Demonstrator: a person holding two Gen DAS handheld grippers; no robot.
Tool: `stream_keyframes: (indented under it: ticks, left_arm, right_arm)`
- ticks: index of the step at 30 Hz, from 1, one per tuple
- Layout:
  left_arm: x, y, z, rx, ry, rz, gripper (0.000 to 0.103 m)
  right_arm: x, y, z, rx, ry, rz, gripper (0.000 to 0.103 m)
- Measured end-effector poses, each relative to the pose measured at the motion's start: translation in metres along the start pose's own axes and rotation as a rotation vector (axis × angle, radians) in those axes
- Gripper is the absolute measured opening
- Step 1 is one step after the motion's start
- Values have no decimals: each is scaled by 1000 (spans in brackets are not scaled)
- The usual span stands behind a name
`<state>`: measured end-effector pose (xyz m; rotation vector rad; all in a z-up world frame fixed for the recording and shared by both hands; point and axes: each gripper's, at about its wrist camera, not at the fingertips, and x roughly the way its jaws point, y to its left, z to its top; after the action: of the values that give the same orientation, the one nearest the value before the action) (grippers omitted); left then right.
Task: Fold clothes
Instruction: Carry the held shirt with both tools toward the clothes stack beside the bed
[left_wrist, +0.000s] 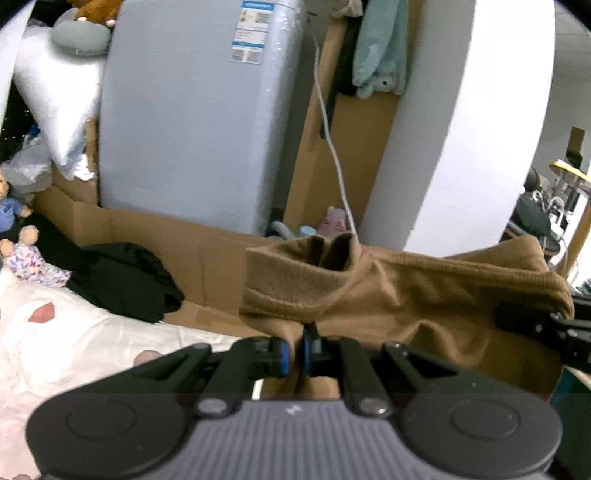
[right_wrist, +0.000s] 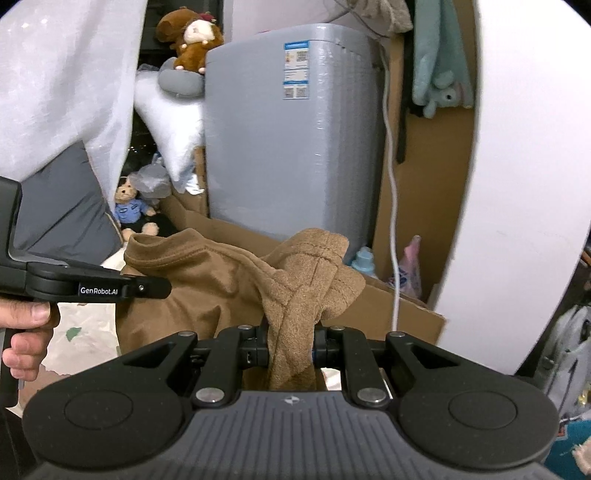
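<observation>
In front of the tall grey plastic-wrapped upright slab (left_wrist: 192, 122), lifted clear of the bedding: one brown knit garment (left_wrist: 388, 299), soft fabric with ribbed, stitched hems. Its top edge is stretched roughly level from one gripper to the other, long axis running side to side, and the body hangs down below that edge.

Left gripper (left_wrist: 296, 350): black, blue-padded fingers drawn nearly together, pinching a fold of the garment's edge. In the right wrist view its body sits to the left of the garment, level, with a person's hand (right_wrist: 26, 332) wrapped around the handle below it.

Right gripper (right_wrist: 290, 347): black, fingers clamped on a thick bunched twist of the same garment, which rises between them and flops over forward. In the left wrist view it holds the garment's far right end.

Surroundings, relative to the grey slab:
- Flattened brown cardboard (left_wrist: 155, 229) at its foot.
- Heap of black cloth (left_wrist: 125, 277) lower left, lying at the edge of a white patterned bedsheet (left_wrist: 74, 343).
- White pillow (left_wrist: 62, 96) and brown plush toy (right_wrist: 192, 37) at its upper left.
- White cable (left_wrist: 332, 140) hanging just to its right.
- Wide white column (left_wrist: 480, 129) further right.
- Teal plush cloth (left_wrist: 380, 48) hanging at its upper right.
</observation>
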<state>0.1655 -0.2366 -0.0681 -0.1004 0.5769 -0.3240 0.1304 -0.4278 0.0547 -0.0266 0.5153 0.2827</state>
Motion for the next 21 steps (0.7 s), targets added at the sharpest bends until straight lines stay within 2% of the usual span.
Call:
stream_keyframes:
  ticks: [15,21]
  left_arm:
    - [21,-61,-22,12,24,-23,8]
    - [29,-81,-22,10,29,10,8]
  right_arm:
    - [-23,-60,-30,53,19,-60,17]
    - [-24,-83,-39,100,24,-72,17]
